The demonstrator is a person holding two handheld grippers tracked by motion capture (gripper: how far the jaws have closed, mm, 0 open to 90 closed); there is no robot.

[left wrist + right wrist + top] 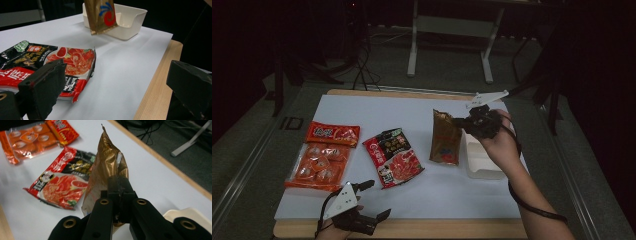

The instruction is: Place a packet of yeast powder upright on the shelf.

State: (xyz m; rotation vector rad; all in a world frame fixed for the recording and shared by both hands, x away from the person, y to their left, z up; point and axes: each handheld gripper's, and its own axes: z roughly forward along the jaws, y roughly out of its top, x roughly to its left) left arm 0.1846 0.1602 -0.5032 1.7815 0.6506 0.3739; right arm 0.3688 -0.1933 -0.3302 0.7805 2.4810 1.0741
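My right gripper [460, 121] is shut on the upper edge of a gold-brown packet [445, 138], which hangs off the white sheet just left of a white bin [482, 165]. In the right gripper view the black jaws [117, 186] pinch the gold-brown packet [106, 167] with its top corner sticking up. In the left gripper view the gold-brown packet [100, 15] hangs in front of the white bin [127, 21]. My left gripper [376, 200] rests at the table's near edge, jaws wide apart, holding nothing. A red-and-black packet [393, 157] lies flat mid-table, beside the left jaw in the left gripper view [57, 65].
An orange multipack [318, 166] and a red packet [333, 133] lie at the left of the white sheet [377, 107]. The wooden table edge [437, 229] runs along the near side. A metal stand [451, 30] sits on the floor beyond the table.
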